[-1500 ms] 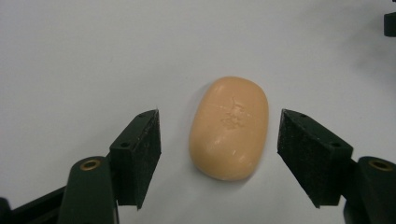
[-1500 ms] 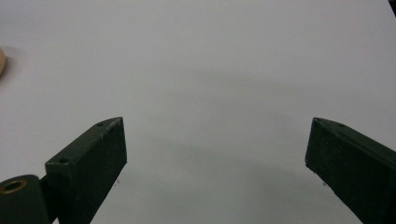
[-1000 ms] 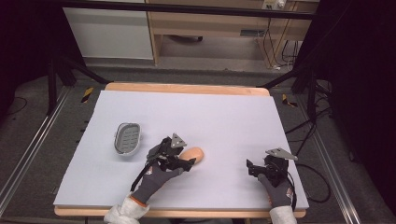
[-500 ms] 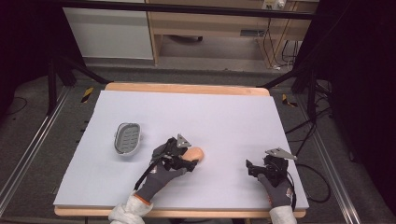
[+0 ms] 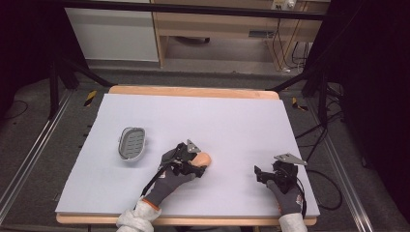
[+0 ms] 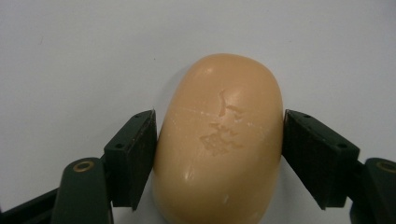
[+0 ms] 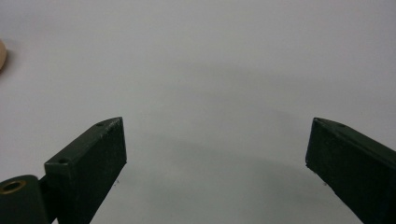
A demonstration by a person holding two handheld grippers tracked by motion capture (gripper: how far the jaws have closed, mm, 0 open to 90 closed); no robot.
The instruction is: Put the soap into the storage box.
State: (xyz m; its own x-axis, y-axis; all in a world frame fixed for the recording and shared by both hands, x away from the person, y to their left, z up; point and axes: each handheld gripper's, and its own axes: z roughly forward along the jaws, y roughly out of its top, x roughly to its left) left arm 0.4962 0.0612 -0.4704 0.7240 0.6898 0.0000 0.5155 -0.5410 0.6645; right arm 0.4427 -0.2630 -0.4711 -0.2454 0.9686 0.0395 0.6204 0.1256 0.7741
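A peach-coloured oval bar of soap (image 6: 219,140) lies on the white table sheet (image 5: 232,121). My left gripper (image 6: 218,119) has one black jaw pressed against each long side of the bar, so it is shut on it. In the high view the left gripper (image 5: 196,164) and the soap (image 5: 203,157) sit near the table's front middle. A grey oval soap dish (image 5: 132,143) rests to their left, apart from both. My right gripper (image 5: 261,174) stands open near the front right with nothing between its jaws, as the right gripper view (image 7: 215,126) confirms.
The wooden table edge (image 5: 193,92) borders the sheet at the back. Black frame legs and cables stand on the floor around the table. A sliver of the soap (image 7: 2,53) shows at the left edge of the right gripper view.
My left gripper has slid forward and slightly right, bringing its jaws around the soap. The right gripper and the soap dish have stayed put.
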